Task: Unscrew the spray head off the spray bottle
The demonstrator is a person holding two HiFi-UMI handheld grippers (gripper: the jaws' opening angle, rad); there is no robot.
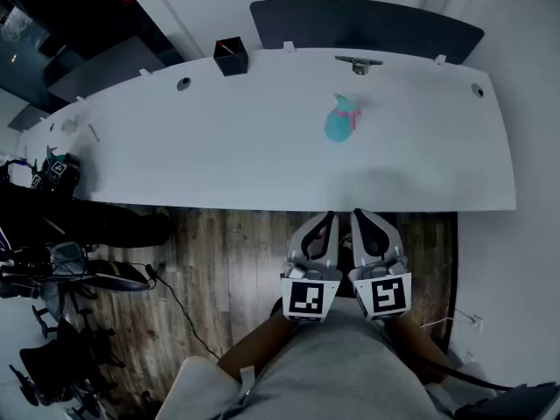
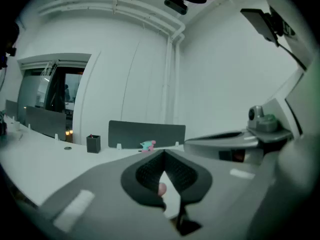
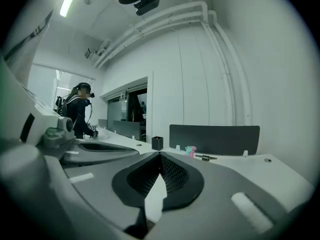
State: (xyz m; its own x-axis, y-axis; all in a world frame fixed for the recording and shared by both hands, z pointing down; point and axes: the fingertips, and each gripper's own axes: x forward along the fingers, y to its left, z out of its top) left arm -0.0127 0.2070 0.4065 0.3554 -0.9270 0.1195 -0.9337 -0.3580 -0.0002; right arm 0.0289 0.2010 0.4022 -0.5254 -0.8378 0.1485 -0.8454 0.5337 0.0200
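Observation:
A small blue spray bottle [image 1: 339,122] with a pink spray head [image 1: 353,116] lies on the white table [image 1: 219,147], right of its middle. It shows small and far in the left gripper view [image 2: 146,145] and in the right gripper view [image 3: 190,150]. My left gripper [image 1: 328,220] and right gripper [image 1: 357,218] hang side by side over the floor, short of the table's near edge and well back from the bottle. Both are shut with nothing between their jaws.
A black cup [image 1: 231,57] stands at the table's far edge, with a dark screen panel [image 1: 367,24] behind. A metal clamp [image 1: 358,63] lies at the far side. Office chairs [image 1: 61,269] and cables crowd the floor at left. A person [image 3: 80,115] stands at a far desk.

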